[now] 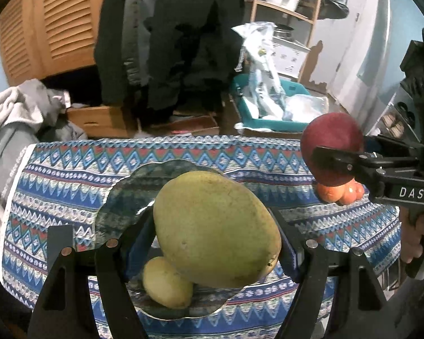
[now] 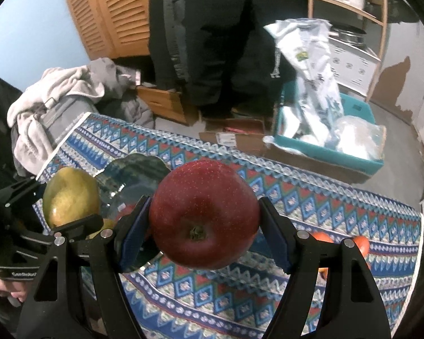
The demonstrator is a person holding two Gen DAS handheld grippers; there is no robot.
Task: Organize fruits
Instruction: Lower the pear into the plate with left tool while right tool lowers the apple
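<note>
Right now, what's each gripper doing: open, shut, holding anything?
Left gripper: shut on the large green mango, held above the glass plate.
Right gripper: shut on the red apple, held above the patterned tablecloth.

Patterned cloth (image 2: 268, 197) on table; dark coats (image 1: 169, 42) by louvred doors (image 1: 56, 19); teal bin (image 2: 325, 147) holding plastic bags (image 2: 311, 65)
</note>
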